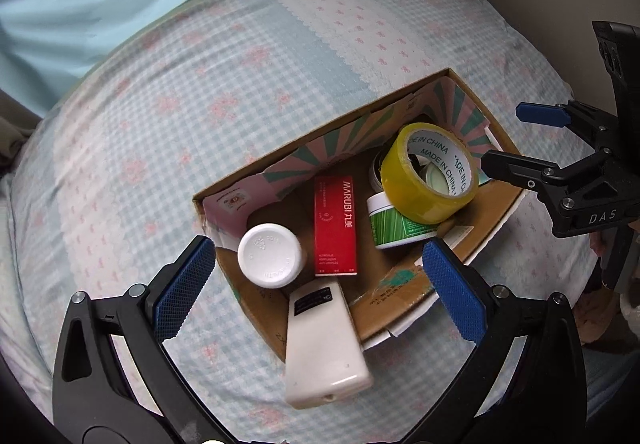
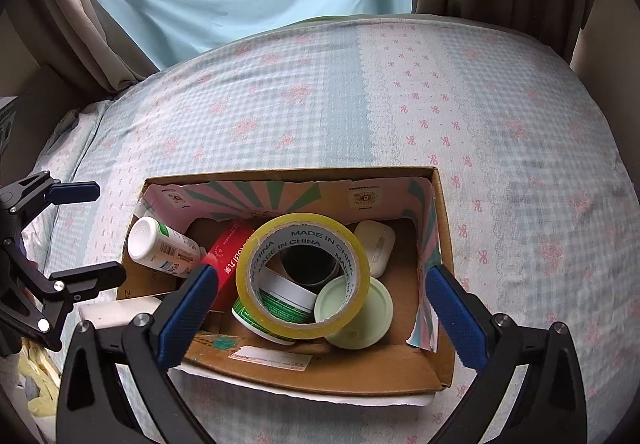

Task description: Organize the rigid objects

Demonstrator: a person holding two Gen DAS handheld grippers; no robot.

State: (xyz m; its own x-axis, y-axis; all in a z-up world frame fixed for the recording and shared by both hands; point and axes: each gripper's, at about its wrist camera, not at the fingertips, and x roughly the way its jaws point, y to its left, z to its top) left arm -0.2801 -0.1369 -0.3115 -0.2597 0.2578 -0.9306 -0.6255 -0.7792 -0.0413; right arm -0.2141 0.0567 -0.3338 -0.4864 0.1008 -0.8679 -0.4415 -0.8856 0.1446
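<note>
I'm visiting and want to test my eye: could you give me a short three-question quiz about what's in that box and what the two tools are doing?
1. True or false: the yellow tape roll lies flat on the box floor.
2. Which item sticks out over the edge of the cardboard box? A) red carton B) white remote-like device C) white bottle
3. Fill in: both the left gripper and right gripper have their jaws ____.

Key:
1. False; it leans on the green-labelled jar.
2. B
3. open, holding nothing
</note>
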